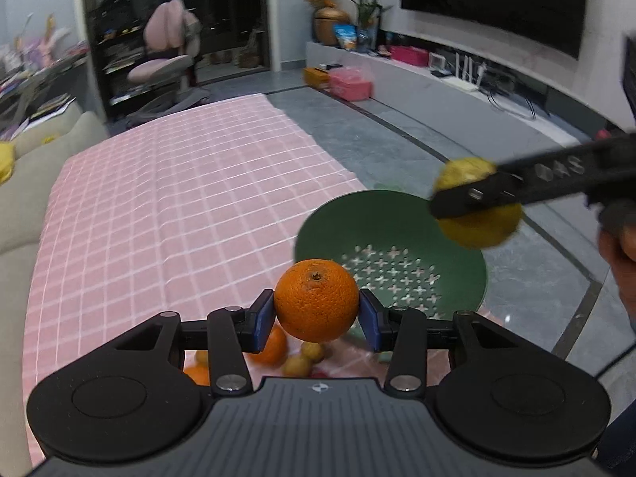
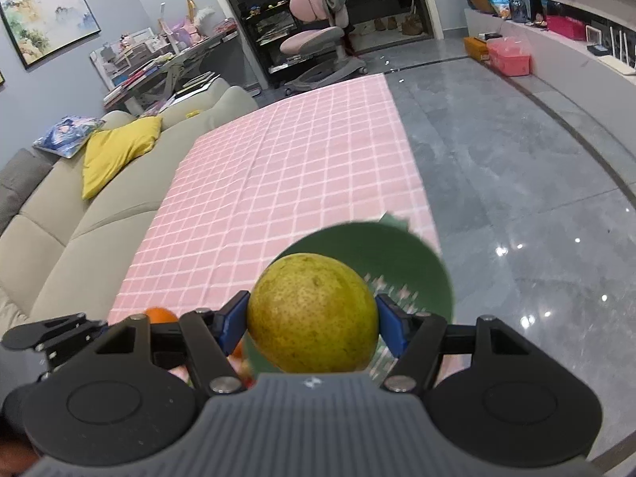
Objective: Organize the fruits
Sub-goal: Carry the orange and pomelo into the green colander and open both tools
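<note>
Stem-up, the orange (image 1: 317, 299) sits between the left gripper's (image 1: 317, 314) fingers (image 1: 262, 318).

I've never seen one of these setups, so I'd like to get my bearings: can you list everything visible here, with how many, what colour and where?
orange: one, orange, held between the left gripper's pads.
pear: one, yellow-green, speckled, held between the right gripper's pads.
colander bowl: one, green, perforated bottom, empty, on the cloth's near right part.
loose fruit: several, orange and yellowish, on the cloth below the left gripper; exact number hidden.
tablecloth: one, pink with white grid, over the table.
sofa: one, beige, left of the table.
cushion: one, yellow, on the sofa.
desk chair: one, pink, beyond the table.
left gripper: one, black with blue pads.
right gripper: same.
</note>
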The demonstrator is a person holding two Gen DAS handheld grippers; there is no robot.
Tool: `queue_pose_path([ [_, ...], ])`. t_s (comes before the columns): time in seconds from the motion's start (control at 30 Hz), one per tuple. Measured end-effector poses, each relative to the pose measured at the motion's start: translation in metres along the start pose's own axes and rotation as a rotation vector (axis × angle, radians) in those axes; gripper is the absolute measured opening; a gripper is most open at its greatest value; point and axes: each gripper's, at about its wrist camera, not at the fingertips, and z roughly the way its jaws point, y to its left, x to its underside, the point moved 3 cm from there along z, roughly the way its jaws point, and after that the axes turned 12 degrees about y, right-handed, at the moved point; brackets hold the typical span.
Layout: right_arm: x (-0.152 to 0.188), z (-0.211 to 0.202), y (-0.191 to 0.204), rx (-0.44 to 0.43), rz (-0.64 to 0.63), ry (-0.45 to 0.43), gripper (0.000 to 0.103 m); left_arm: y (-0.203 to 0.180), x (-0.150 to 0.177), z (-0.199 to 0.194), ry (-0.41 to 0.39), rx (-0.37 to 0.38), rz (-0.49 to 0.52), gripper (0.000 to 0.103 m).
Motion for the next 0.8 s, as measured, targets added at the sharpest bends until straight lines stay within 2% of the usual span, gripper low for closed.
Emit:
queue_pose_path([
  [0.1,-0.016,0.015,-0.011,0.004,0.003,0.016,0.064,-0.017,-0.012,0.021,0.045,-0.025,0.033,0.05],
  [0.23,-0.027,0.047,-0.025,-0.007,0.013,0.086,0.064,-0.041,-0.017,0.051,0.117,-0.029,0.079,0.05],
  [0.33,-0.026,0.071,-0.032,0.003,0.024,0.142,0.064,-0.049,-0.021,0.074,0.186,-0.003,0.1,0.05],
  [0.57,-0.016,0.108,-0.03,0.036,-0.056,0.269,0.064,-0.047,-0.022,0.099,0.291,0.025,0.099,0.05],
  [0.67,-0.015,0.114,-0.026,0.081,-0.108,0.275,0.064,-0.042,-0.022,0.106,0.324,0.03,0.077,0.05],
  [0.8,-0.016,0.113,-0.027,0.086,-0.117,0.27,0.064,-0.043,-0.024,0.114,0.336,0.012,0.092,0.054],
])
